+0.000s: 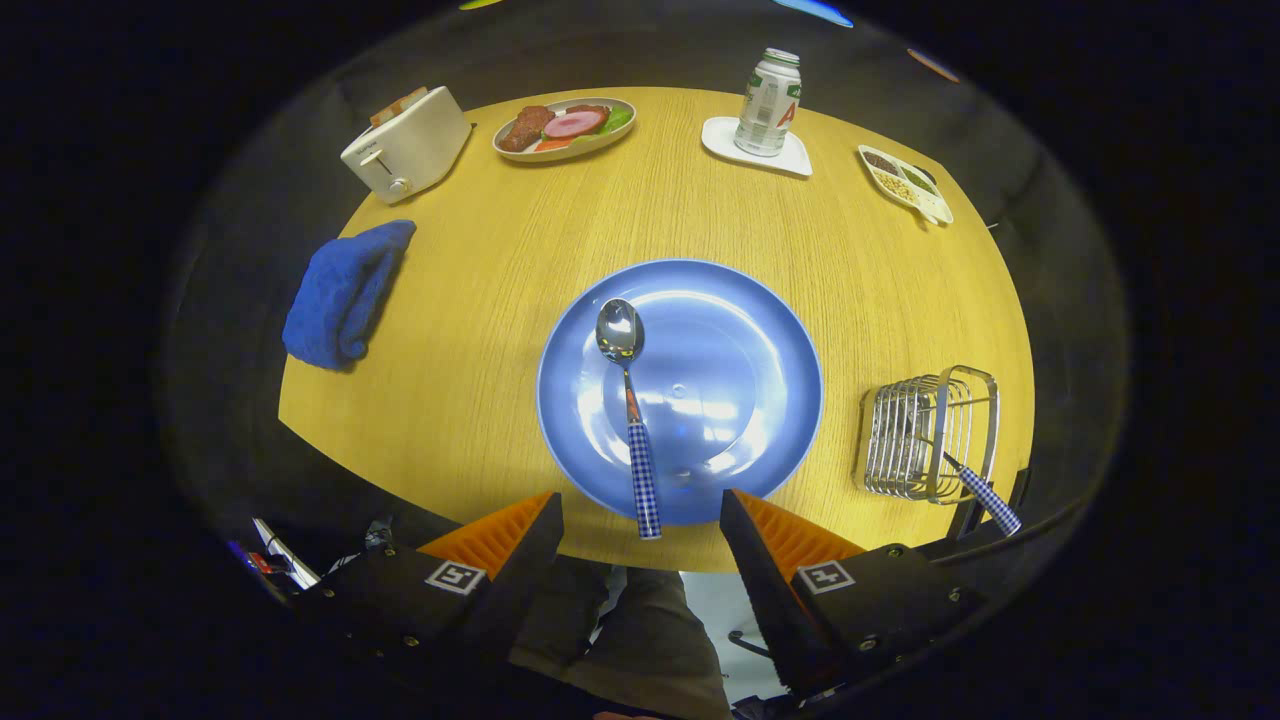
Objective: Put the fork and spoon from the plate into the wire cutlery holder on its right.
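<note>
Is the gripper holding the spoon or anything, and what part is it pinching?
Nothing is held. The gripper is open, its fingers apart on either side of the spoon's checked handle end, not touching it. The spoon lies on the blue plate.

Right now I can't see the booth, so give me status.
Gripper open, empty, short of plate. Spoon on plate, handle between fingers. One checked-handle utensil in wire holder. Nothing blocking.

Bright light is falling from above onto the table, and white glare is shining on the blue plate and the spoon bowl. The centre is looking sharp. Toward the edges, the fisheye is bending everything and the picture is darkening.
</note>
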The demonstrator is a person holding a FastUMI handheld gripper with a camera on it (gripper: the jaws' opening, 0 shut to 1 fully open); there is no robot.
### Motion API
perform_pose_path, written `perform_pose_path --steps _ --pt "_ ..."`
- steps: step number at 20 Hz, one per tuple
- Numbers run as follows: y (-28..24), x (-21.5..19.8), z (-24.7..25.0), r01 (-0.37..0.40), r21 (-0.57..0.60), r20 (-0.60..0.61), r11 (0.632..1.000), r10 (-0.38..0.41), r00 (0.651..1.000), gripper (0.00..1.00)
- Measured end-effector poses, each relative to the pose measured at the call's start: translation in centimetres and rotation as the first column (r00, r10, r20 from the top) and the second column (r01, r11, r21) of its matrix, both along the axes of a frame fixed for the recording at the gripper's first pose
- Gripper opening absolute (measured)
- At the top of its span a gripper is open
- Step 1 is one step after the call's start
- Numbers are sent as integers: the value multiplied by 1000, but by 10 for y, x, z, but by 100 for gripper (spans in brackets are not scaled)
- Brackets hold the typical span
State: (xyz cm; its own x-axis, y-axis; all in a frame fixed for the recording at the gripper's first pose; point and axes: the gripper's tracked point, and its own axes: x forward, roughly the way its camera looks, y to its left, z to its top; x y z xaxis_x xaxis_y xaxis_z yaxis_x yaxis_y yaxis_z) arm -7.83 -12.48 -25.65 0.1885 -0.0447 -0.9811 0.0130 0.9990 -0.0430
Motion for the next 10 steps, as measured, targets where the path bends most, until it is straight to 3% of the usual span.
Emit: perform_pose_path --steps 3,5,7,10 --pt "-1 5 -13 -2 8 -18 1000 2 1000 95" --pt "1 2 -23 1 14 -62 1000 0 998 83" --pt "1 2 -34 -7 14 -91 1000 9 996 46" --pt "-4 5 -41 7 -5 -87 1000 -7 996 44"
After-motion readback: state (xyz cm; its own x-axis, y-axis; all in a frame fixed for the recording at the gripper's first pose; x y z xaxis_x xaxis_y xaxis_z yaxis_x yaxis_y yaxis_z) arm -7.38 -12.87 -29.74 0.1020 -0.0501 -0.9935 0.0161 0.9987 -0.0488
